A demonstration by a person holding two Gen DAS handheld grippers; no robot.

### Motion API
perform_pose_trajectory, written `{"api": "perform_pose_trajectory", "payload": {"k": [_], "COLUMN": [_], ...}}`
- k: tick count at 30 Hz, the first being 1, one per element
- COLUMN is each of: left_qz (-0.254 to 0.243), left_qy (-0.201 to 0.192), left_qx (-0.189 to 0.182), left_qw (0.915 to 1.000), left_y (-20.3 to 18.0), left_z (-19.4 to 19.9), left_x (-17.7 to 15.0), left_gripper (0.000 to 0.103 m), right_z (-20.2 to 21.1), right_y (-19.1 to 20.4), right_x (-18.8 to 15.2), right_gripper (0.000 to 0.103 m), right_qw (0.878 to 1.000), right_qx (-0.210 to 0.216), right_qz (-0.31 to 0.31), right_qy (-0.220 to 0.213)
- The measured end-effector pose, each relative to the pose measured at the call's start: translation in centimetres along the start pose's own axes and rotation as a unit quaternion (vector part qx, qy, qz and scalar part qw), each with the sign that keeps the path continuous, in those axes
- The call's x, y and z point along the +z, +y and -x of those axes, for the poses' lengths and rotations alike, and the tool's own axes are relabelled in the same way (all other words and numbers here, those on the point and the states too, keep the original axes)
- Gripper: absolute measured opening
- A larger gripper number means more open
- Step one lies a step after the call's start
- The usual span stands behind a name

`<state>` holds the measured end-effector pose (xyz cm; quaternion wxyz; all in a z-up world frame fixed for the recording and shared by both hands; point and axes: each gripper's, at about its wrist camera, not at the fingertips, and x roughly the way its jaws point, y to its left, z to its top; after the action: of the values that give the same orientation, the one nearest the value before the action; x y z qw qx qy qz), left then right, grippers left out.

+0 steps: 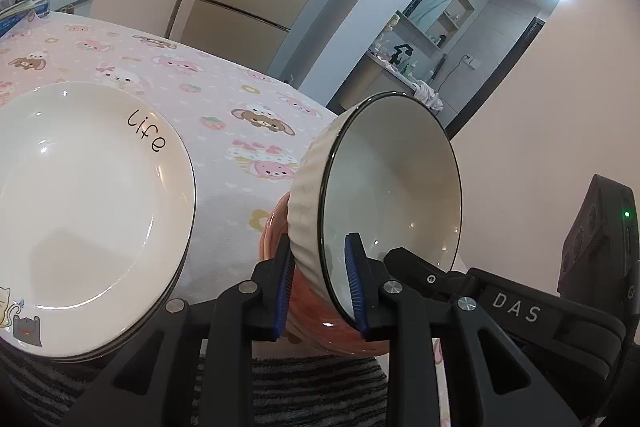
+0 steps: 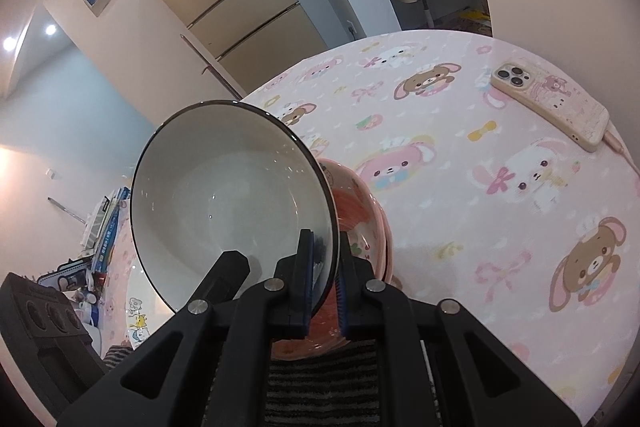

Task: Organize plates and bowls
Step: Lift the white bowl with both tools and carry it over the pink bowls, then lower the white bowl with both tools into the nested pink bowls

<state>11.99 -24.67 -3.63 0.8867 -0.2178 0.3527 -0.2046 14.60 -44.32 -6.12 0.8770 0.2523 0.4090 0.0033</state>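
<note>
Watch out: the white bowl (image 1: 384, 195) is tipped up on its side, and you hold it only by its thin rim. It looks smooth and hard, so it could slip out, drop onto the pink bowl (image 1: 320, 323) right under it, and chip or crack. If your two hands pull different ways, the rim could twist free too.

Your left tool (image 1: 320, 291) is pinched almost shut on the white bowl's rim, one blue pad (image 1: 354, 283) inside the bowl and the other outside on its ridged wall. Your right tool (image 2: 324, 291) is also nearly shut, pinching the rim of what looks like the same white bowl (image 2: 224, 199). The pink bowl (image 2: 360, 211) sits near the tabletop's (image 1: 224, 95) near edge, close to you.

Beside it, toward the left, a stack of white plates (image 1: 80, 211) waits at the same edge. Farther back, near the right edge, lies a phone (image 2: 552, 103) with its cable. Keep the bowl away from both.
</note>
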Motion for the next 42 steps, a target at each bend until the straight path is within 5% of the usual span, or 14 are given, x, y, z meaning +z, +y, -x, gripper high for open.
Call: {"api": "perform_pose_trajectory", "payload": {"k": [7,36,37,38,39,42], "left_qz": [-0.01,0.011,0.011,0.012,0.018,0.023], "left_qy": [-0.027,-0.024,-0.029,-0.032,-0.039,-0.02], "left_qx": [0.002,-0.013,0.002,0.015,0.02,-0.008], "left_qw": [0.9996,0.9996,0.9995,0.9993,0.9989,0.9995], "left_y": [-0.4,0.5,0.6,0.7,1.0,1.4], "left_z": [0.7,0.8,0.9,1.1,1.3,0.6], "left_x": [-0.2,0.0,0.0,0.0,0.0,0.1], "left_gripper": [0.026,0.027,0.037,0.06,0.065,0.041], "right_z": [-0.4,0.6,0.7,0.6,0.6,0.6], "right_y": [-1.0,-0.8,-0.8,-0.7,-0.7,-0.7], "right_x": [0.1,0.5,0.5,0.5,0.6,0.8], "right_gripper": [0.01,0.009,0.009,0.01,0.012,0.013], "right_qw": [0.999,0.999,0.999,0.999,0.999,0.999], "right_qx": [0.049,0.001,-0.002,-0.005,-0.015,-0.026], "right_qz": [-0.007,0.032,0.034,0.035,0.036,0.034], "right_qy": [0.019,-0.002,-0.004,-0.005,-0.006,-0.016]}}
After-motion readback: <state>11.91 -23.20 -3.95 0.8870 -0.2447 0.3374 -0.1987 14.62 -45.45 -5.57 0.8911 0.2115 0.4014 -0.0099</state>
